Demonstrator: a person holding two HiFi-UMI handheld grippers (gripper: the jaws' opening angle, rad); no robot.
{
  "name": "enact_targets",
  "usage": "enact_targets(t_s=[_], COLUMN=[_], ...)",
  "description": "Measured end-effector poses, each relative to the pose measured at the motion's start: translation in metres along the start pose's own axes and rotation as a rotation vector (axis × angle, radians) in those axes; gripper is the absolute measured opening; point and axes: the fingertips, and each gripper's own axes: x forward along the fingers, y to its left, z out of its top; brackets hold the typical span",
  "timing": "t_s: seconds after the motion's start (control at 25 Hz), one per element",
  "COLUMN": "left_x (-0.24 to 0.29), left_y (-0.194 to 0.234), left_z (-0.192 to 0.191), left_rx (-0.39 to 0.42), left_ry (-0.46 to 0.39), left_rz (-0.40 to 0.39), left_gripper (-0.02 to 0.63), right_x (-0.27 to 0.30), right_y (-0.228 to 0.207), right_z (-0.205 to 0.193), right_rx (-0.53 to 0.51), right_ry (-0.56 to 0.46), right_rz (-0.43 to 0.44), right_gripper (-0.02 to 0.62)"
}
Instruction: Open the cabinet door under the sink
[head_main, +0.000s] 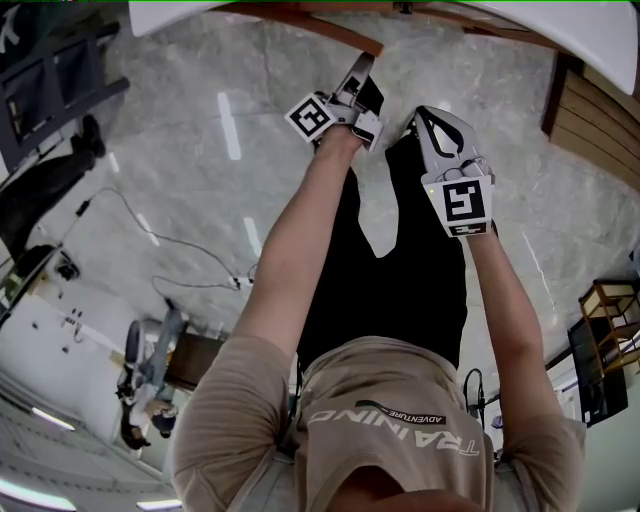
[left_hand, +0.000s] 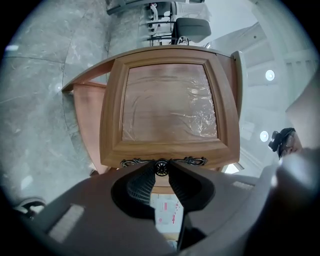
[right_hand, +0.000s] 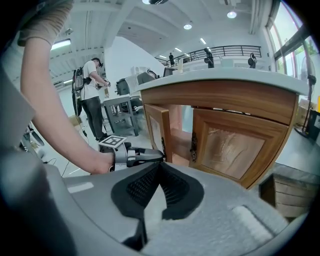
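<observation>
The sink cabinet (right_hand: 227, 102) stands just ahead of both pairs of fingers, its pale countertop (right_hand: 225, 75) overhanging the wood. The cabinet door (left_hand: 167, 107) to be opened fills the space beyond the left gripper (right_hand: 160, 153); it stands ajar, with its free edge nearest those fingers. From the right gripper's side, the dark inside of the cabinet shows past that edge. The neighbouring door (right_hand: 232, 145) sits shut, off to the far side of the left fingers.

The left fingers are clamped on the small round knob (left_hand: 161, 167), which is pinched right at their tips. I'd say that grip lets a pull swing the panel on its hinges. The right gripper (right_hand: 160, 165) hangs back behind the left one, its tips pressed together on nothing, probably to stay clear of the door's arc.
</observation>
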Motion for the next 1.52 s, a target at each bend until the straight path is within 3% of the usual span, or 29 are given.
enact_targets(t_s=[0.52, 1.2, 1.52], left_x=[-0.046, -0.113, -0.157], left_y=[0.006, 0.014, 0.02], left_z=[-0.003, 0.017, 0.043], left_rx=[-0.021, -0.03, 0.047], left_ry=[0.09, 0.135, 0.228], left_rz=[0.016, 0.032, 0.068], left_gripper=[0.1, 0.1, 0.1], right_x=[0.017, 0.036, 0.04], right_y=[0.042, 0.094, 0.127], right_z=[0.003, 0.014, 0.014], right_rx=[0.007, -0.007, -0.016], right_ry=[0.009, 0.006, 0.011], right_rz=[0.006, 0.03, 0.041], right_gripper=[0.003, 0.003, 0.003])
